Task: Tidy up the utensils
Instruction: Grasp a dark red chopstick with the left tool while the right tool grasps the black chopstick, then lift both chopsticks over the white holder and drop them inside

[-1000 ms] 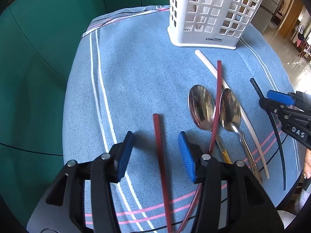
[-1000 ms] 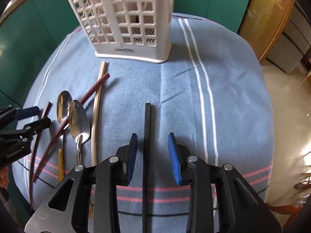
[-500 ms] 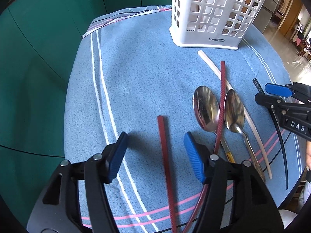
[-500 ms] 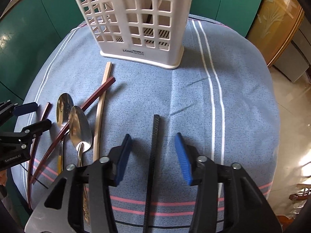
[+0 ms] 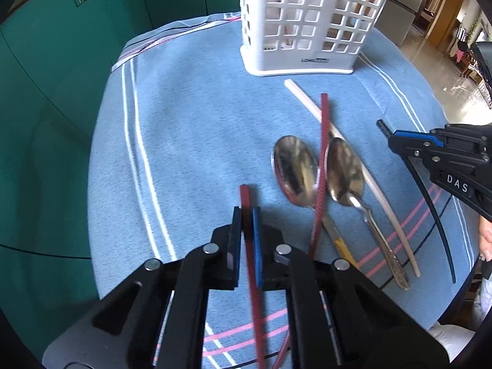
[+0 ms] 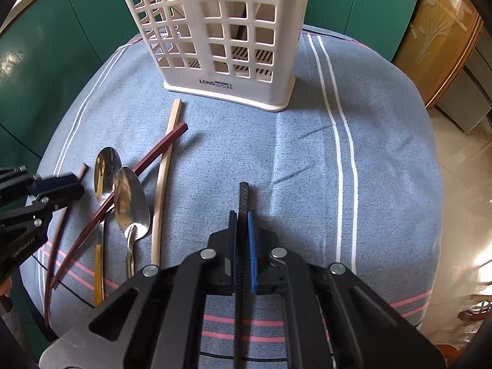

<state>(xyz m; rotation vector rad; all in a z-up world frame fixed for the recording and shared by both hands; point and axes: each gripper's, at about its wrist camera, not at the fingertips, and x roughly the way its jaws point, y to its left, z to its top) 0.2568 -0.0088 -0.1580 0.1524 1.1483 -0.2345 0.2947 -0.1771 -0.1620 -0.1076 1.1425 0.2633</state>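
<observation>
My left gripper (image 5: 246, 212) is closing, and its blue pads now press on the near red chopstick (image 5: 245, 195), whose tip sticks out past the fingers. My right gripper (image 6: 242, 215) is closing in the same way, with its pads clamped on the black chopstick (image 6: 244, 193). Between the two lie a second red chopstick (image 5: 321, 153), a pale chopstick (image 5: 307, 104) and two steel spoons (image 5: 295, 169) (image 5: 344, 169) on the blue cloth. The white lattice utensil holder (image 6: 221, 30) stands upright at the far side.
The blue striped cloth (image 5: 184, 123) covers a round table that drops off at its left and near edges. Green cabinet doors (image 5: 61, 61) stand behind it. A tiled floor (image 6: 455, 160) shows at the right. A person's hand (image 5: 486, 233) is at the right edge.
Both grippers went from open astride their chopsticks to shut on them. The left one shifted slightly, and the holder looms larger in both views.
</observation>
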